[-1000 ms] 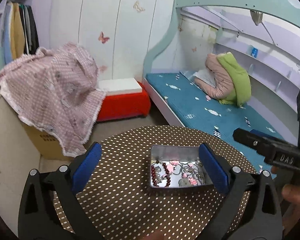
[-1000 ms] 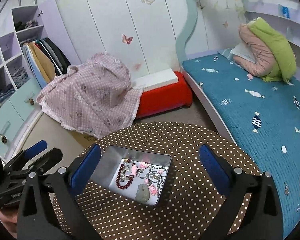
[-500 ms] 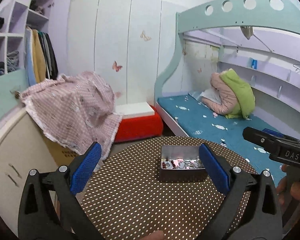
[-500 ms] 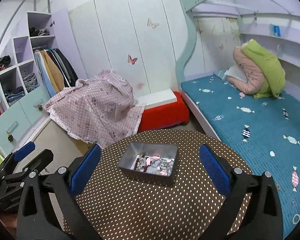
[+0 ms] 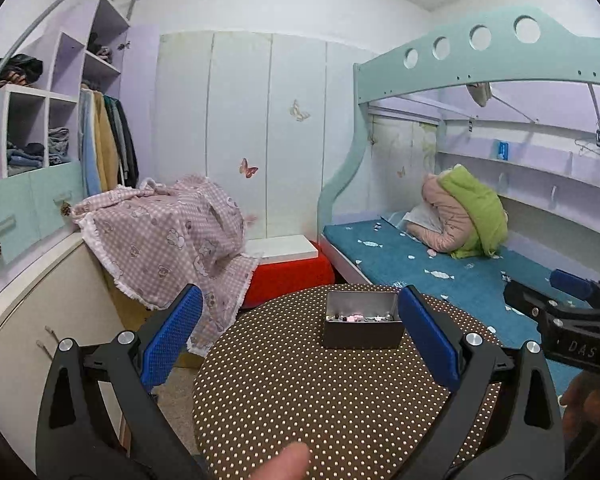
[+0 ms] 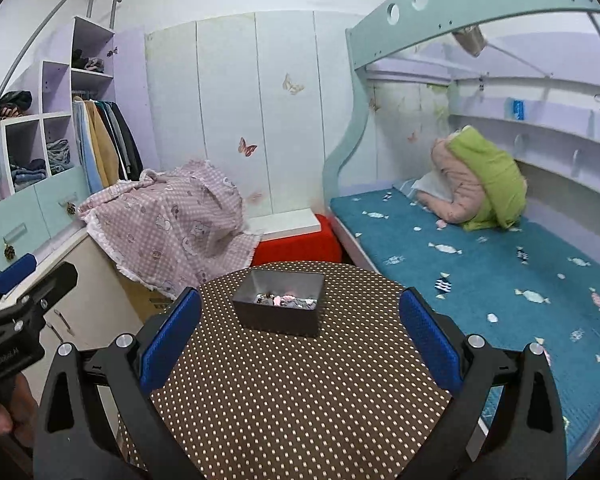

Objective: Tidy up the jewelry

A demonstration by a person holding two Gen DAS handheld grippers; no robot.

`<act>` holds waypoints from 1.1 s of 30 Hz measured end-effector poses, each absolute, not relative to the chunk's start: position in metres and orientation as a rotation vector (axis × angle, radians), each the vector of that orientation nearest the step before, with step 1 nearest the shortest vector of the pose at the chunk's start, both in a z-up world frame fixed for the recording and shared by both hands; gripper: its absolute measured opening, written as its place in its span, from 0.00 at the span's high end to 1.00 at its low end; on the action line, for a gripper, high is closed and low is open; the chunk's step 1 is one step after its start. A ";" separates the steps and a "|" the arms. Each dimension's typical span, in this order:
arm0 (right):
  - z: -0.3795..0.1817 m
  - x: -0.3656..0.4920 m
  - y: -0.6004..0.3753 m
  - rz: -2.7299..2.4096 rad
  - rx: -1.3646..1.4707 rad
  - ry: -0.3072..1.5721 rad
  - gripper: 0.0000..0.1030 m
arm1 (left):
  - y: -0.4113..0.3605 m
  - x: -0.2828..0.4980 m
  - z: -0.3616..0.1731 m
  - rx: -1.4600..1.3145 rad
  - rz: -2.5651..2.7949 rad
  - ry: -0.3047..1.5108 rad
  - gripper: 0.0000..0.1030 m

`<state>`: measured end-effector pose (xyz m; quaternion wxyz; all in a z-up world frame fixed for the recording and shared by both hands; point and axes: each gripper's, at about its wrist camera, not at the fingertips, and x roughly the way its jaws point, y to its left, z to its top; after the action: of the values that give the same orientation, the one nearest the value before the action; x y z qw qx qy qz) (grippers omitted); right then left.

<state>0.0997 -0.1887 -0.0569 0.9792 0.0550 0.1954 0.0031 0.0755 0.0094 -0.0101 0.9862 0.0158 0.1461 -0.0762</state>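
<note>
Both grippers wide open and empty above the dotted bench, tin ahead of them.

From the left gripper [image 5: 300, 340] the tin [image 5: 362, 326] shows its front wall square on, with only a thin strip of jewelry [image 5: 358, 317] over the rim; the right gripper [image 5: 572, 320] pokes in at that view's right edge. From the right gripper [image 6: 300, 340] the tin [image 6: 278, 306] sits turned a corner toward us, showing more jewelry [image 6: 286, 300], and the left gripper [image 6: 16, 320] shows at the left edge. The tin stands toward the bench's [image 5: 320, 400] far edge, with bare cloth between it and both grippers. Off the bench's right rim is the bed [image 6: 480, 264]; off its left, a pink cloth [image 6: 172, 232] over a box. The tin lies well ahead, nearer the left gripper's right finger and slightly left of centre for the right one.
</note>
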 end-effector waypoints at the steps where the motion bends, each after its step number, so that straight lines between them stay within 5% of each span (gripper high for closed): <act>1: -0.056 0.093 -0.187 0.001 0.110 0.380 0.08 | 0.011 0.068 -0.009 0.022 -0.150 0.287 0.05; 33: -0.065 0.040 -0.151 -0.018 0.051 0.341 0.08 | 0.026 0.002 -0.029 0.041 -0.063 0.276 0.05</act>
<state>0.0404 -0.1515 -0.0650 0.9851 0.0253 0.1698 -0.0089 0.0018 0.0258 -0.0295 0.9898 0.0205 0.1377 -0.0316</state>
